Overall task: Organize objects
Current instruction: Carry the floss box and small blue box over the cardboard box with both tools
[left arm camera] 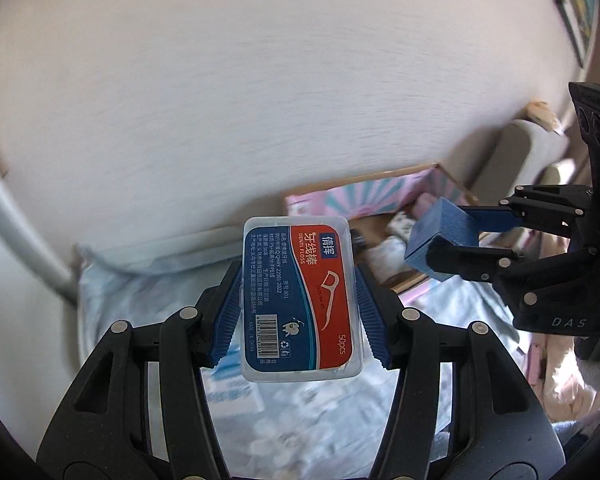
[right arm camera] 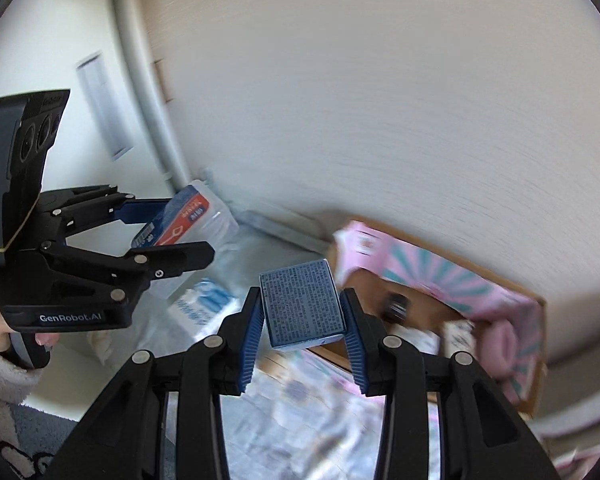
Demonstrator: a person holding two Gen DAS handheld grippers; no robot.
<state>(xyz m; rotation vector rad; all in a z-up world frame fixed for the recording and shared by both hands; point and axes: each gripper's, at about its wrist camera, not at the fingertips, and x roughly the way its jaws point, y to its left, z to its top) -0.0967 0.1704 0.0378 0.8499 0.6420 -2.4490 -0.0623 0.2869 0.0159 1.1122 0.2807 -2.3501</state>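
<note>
Left hand-held gripper (left arm camera: 298, 300), lower centre of its view, pinches a clear floss box (left arm camera: 300, 300). Right hand-held gripper (right arm camera: 302, 320), lower centre of its view, pinches a small blue box (right arm camera: 302, 306). Open pink carton (right arm camera: 480, 292) at right, over a blurred bed (right arm camera: 300, 412).

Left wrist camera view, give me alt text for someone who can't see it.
The left gripper clamps a clear dental floss pick box with a red and blue label, held up before a pale wall. At right, the right gripper holds a small blue box above an open cardboard box with pink patterned flaps.
</note>
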